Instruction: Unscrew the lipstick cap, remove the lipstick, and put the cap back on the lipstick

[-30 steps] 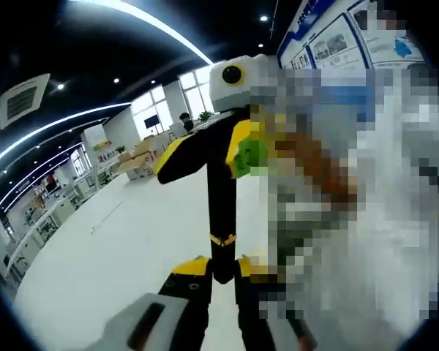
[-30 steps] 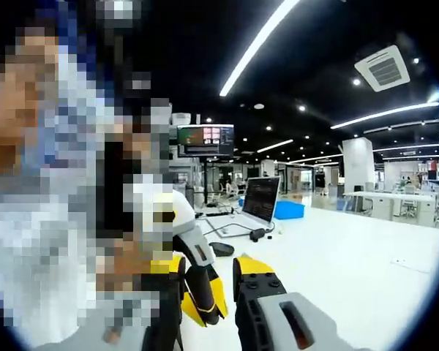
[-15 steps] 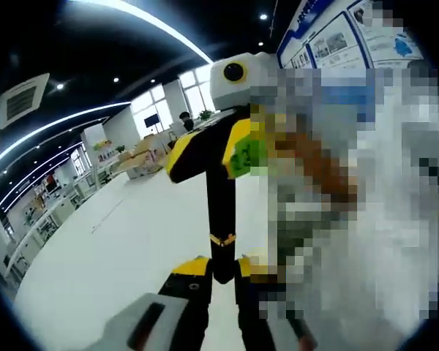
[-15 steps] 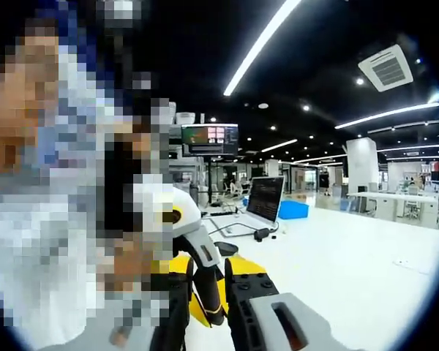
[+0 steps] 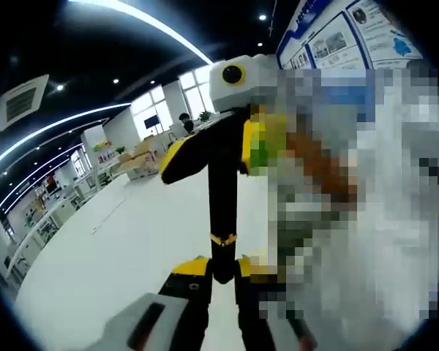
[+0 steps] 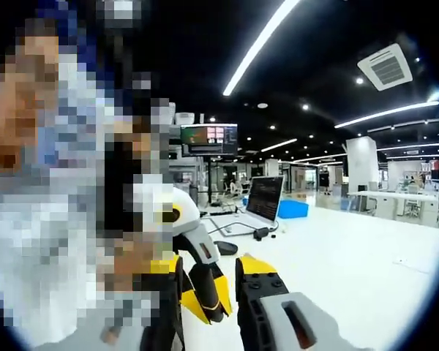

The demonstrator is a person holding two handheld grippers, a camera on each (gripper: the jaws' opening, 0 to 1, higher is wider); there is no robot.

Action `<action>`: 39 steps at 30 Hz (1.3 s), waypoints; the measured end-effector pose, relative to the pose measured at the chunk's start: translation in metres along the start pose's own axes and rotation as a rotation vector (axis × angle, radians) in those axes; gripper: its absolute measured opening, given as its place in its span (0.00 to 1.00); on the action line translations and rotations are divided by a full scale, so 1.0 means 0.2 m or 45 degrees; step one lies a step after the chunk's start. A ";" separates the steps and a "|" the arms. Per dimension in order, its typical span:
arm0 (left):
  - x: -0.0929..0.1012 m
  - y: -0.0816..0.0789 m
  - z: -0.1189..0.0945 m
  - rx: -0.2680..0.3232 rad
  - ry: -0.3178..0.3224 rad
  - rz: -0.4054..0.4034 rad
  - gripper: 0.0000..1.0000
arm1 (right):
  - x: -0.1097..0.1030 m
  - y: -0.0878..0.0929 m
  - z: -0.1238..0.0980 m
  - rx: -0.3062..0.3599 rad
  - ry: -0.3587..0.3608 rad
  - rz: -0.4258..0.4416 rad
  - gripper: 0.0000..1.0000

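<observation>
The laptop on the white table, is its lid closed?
No, in the right gripper view the laptop stands open on the white table, its dark screen facing us.

The slim black lipstick tube (image 5: pixel 221 219) is hiding its lower end between the left tool (image 5: pixel 218 276) jaws. Text on the blue-and-white wall posters (image 5: pixel 351 36) is reading too small.

No legible text; wall posters (image 5: pixel 351 36), monitor (image 6: pixel 208 139) too blurred.

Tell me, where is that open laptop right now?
In the right gripper view, the laptop stands open on the white table near the middle, beside a blue box, with a black mouse lying nearer the camera.
</observation>
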State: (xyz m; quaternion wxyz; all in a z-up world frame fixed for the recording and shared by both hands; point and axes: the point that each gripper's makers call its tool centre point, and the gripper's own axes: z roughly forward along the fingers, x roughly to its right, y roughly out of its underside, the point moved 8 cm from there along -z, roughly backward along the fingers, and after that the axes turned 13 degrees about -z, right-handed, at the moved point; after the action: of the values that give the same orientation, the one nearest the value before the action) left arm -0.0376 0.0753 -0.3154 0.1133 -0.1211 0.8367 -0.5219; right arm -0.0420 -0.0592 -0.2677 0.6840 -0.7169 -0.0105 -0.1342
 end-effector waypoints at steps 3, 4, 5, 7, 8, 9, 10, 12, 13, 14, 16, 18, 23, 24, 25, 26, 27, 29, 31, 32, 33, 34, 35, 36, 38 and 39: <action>0.00 0.00 0.01 -0.002 -0.002 -0.005 0.14 | -0.01 0.02 0.01 -0.032 -0.007 -0.020 0.26; 0.00 0.00 0.01 0.002 0.002 -0.011 0.14 | -0.01 0.02 0.01 -0.034 -0.010 -0.020 0.25; 0.00 0.00 0.01 0.006 0.007 -0.017 0.14 | -0.01 0.02 0.01 -0.037 -0.013 -0.020 0.25; 0.00 0.00 0.01 0.008 0.015 -0.023 0.14 | -0.01 0.02 0.02 -0.036 -0.017 -0.022 0.20; 0.00 0.00 0.01 0.004 0.015 -0.021 0.14 | -0.01 0.02 0.02 -0.037 -0.013 -0.031 0.16; 0.00 0.00 0.01 0.007 0.016 -0.030 0.14 | -0.01 0.02 0.02 -0.037 -0.012 -0.032 0.13; 0.00 0.00 0.01 0.010 0.016 -0.038 0.14 | -0.01 0.02 0.02 -0.036 -0.011 -0.033 0.12; -0.01 0.00 0.01 0.015 0.017 -0.055 0.14 | -0.01 0.02 0.02 -0.035 -0.009 -0.034 0.12; 0.00 0.01 0.01 0.014 0.019 -0.058 0.14 | -0.02 0.02 0.02 -0.045 -0.004 -0.046 0.12; 0.00 0.01 0.02 0.012 0.020 -0.061 0.14 | -0.02 0.02 0.02 -0.055 0.001 -0.058 0.12; 0.00 0.01 0.02 0.006 0.018 -0.061 0.14 | -0.02 0.02 0.02 -0.065 0.007 -0.072 0.12; 0.00 0.01 0.03 0.012 0.020 -0.073 0.14 | -0.02 0.02 0.02 -0.068 0.013 -0.082 0.11; -0.01 0.01 0.03 0.007 0.018 -0.075 0.14 | -0.01 0.02 0.01 -0.084 0.026 -0.098 0.11; -0.01 0.01 0.03 0.008 0.015 -0.072 0.14 | -0.01 0.02 0.01 -0.084 0.025 -0.098 0.11; -0.01 0.01 0.03 0.008 0.014 -0.071 0.14 | -0.01 0.03 0.01 -0.086 0.024 -0.098 0.11; -0.01 0.02 0.04 0.007 0.014 -0.071 0.14 | 0.00 0.03 0.01 -0.089 0.024 -0.100 0.11; -0.01 0.02 0.04 0.004 0.013 -0.072 0.13 | 0.00 0.03 0.01 -0.093 0.026 -0.102 0.11; -0.01 0.02 0.04 -0.002 0.008 -0.066 0.13 | 0.00 0.03 0.01 -0.099 0.028 -0.107 0.11; -0.01 0.02 0.03 -0.001 0.006 -0.063 0.13 | -0.01 0.03 0.02 -0.099 0.027 -0.106 0.11; -0.01 0.02 0.03 -0.001 0.007 -0.063 0.13 | -0.01 0.03 0.02 -0.100 0.026 -0.105 0.11; -0.01 0.02 0.03 -0.001 0.009 -0.061 0.13 | -0.01 0.03 0.02 -0.103 0.026 -0.106 0.11; -0.01 0.02 0.03 -0.004 0.010 -0.058 0.13 | -0.01 0.03 0.02 -0.107 0.026 -0.107 0.11; -0.01 0.03 0.03 -0.007 0.010 -0.057 0.13 | -0.01 0.04 0.02 -0.109 0.026 -0.111 0.11; -0.01 0.03 0.03 -0.009 0.010 -0.057 0.13 | -0.01 0.04 0.02 -0.110 0.026 -0.112 0.11; -0.01 0.03 0.03 -0.005 0.012 -0.062 0.13 | -0.01 0.03 0.02 -0.110 0.026 -0.106 0.11; -0.01 0.03 0.03 -0.004 0.014 -0.065 0.13 | -0.01 0.03 0.02 -0.112 0.027 -0.105 0.11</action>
State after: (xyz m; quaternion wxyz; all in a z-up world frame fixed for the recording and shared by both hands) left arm -0.0339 0.0743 -0.3227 0.0951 -0.1396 0.8348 -0.5240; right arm -0.0417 -0.0546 -0.2750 0.6459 -0.7438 -0.0267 -0.1701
